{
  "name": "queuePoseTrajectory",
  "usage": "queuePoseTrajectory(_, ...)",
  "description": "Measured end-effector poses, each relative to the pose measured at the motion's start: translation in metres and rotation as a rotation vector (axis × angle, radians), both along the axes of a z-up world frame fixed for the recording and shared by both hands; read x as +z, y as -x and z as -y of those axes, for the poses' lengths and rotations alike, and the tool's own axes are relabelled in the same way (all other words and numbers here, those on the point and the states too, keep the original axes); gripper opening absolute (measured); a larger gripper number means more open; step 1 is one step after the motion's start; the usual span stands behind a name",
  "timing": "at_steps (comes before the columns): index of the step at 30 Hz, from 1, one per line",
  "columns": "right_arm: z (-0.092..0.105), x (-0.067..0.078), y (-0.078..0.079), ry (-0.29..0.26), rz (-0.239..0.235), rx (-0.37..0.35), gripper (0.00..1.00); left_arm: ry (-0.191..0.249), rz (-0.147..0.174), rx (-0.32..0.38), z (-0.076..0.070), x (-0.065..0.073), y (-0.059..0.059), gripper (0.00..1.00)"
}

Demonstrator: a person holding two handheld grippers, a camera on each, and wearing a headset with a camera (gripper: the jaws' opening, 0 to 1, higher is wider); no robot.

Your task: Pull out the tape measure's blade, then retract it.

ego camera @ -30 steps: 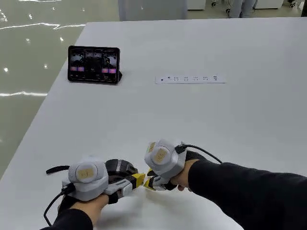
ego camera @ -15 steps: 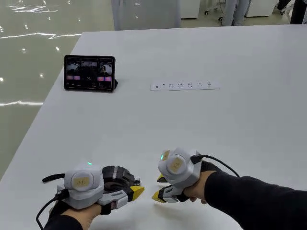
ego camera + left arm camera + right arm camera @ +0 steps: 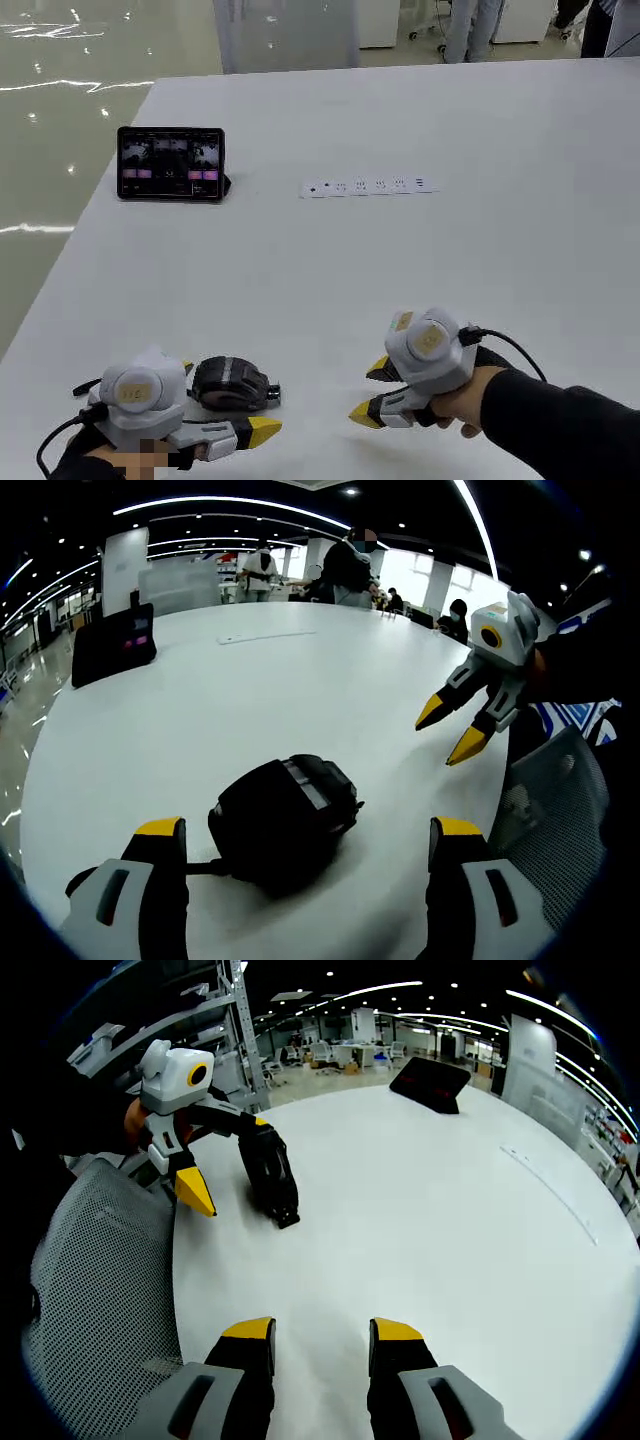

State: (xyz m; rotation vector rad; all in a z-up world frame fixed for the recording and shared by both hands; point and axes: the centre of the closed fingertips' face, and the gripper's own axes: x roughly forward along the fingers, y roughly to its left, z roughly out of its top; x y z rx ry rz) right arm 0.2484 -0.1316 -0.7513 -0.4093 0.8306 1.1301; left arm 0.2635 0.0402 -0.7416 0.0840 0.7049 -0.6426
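Observation:
A black tape measure (image 3: 232, 383) lies on the white table (image 3: 420, 260) near its front left edge, with no blade drawn out. My left gripper (image 3: 238, 408) is open, and the case sits between its spread yellow-tipped jaws without being clamped. In the left gripper view the tape measure (image 3: 285, 815) rests just ahead of the left gripper (image 3: 307, 830), with the right gripper (image 3: 448, 732) off to the right. My right gripper (image 3: 370, 392) is open and holds nothing, a hand's width right of the case. The right gripper view shows the right gripper (image 3: 322, 1330) over bare table, with the tape measure (image 3: 270, 1170) and left gripper (image 3: 230, 1160) at upper left.
A tablet (image 3: 170, 163) stands at the back left of the table. A white power strip (image 3: 368, 186) lies at the back centre. The table's left edge drops to a glossy floor. A mesh chair (image 3: 90, 1260) is beside the table's front edge, and people stand far behind.
My right gripper has drawn away to the right from the left gripper's tips, which it met a second ago. The left jaws now stand wider around the tape measure.

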Motion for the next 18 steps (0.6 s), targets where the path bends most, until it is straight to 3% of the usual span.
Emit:
queuePoseTrajectory(3, 0.013, 0.001, 0.000, 0.007, 0.013, -0.007, 0.35, 0.000, -0.002, -0.009, -0.006, 0.001, -0.001, 0.99)
queuePoseTrajectory(5, 0.021, 0.003, 0.001, 0.006, 0.022, -0.015, 0.36, 0.033, -0.032, 0.013, -0.011, 0.000, 0.000, 0.99)
queuePoseTrajectory(9, 0.040, 0.005, 0.002, 0.017, 0.044, -0.024, 0.40, 0.039, -0.027, -0.020, -0.015, 0.001, 0.003, 0.99)
queuePoseTrajectory(13, 0.056, 0.008, 0.006, -0.002, 0.041, -0.036, 0.43, -0.005, -0.002, -0.071, -0.017, 0.001, 0.007, 0.99)
queuePoseTrajectory(16, 0.069, 0.010, 0.005, -0.014, 0.054, -0.066, 0.47, 0.008, -0.029, -0.094, -0.017, 0.000, 0.013, 0.99)
queuePoseTrajectory(18, 0.076, 0.011, 0.004, -0.020, 0.054, -0.085, 0.50, -0.009, -0.015, -0.105, -0.019, 0.001, 0.014, 0.99)
